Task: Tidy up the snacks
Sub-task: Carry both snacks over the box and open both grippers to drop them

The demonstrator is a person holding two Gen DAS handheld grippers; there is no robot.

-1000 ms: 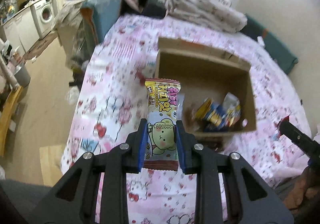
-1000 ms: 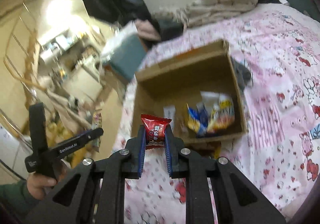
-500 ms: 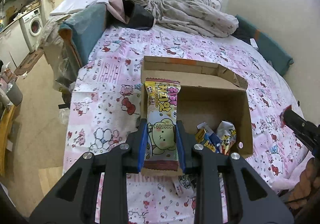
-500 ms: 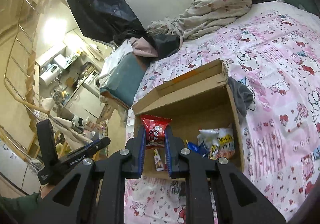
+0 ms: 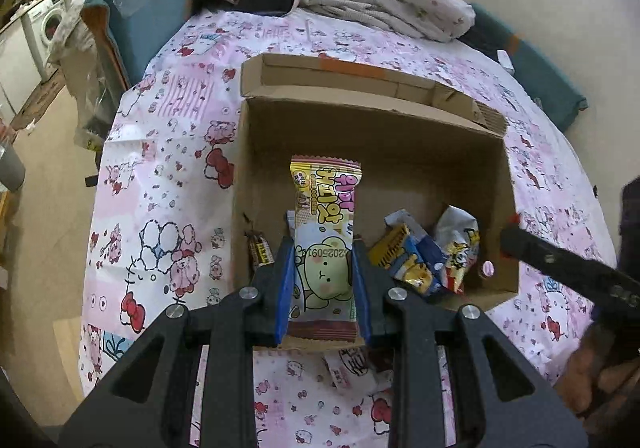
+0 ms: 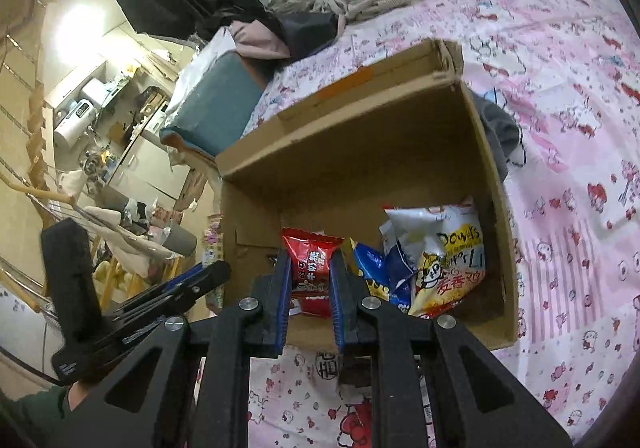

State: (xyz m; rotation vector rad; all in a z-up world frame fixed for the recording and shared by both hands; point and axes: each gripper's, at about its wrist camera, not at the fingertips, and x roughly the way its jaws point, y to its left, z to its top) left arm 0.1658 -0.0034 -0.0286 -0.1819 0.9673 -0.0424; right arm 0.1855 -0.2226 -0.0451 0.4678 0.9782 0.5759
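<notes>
At centre frame of the left wrist view, a yellow wafer pack printed with a green bear stands upright between the blue pads of the left gripper, which is closed on its lower half, held over the near edge of an open cardboard box on a pink cartoon-print bedsheet. The grip low on the wrapper leaves most of the pack free to go into the box first, by the look of it. Across in the right wrist view, the right gripper is clamped narrowly on a small red packet, likewise poised at the box's near wall. Both snacks appear lined up for release among those already sorted: a blue-and-yellow bag and a white chip bag heaped in the lower right corner of the box, and a dark bar against its left wall. Another wrapper lies on the sheet just below the box, partly hidden by the gripper. Toward the upper frame, a rumpled blanket is piled against the wall, and a teal cushion sits at upper left, beside a washing machine.
</notes>
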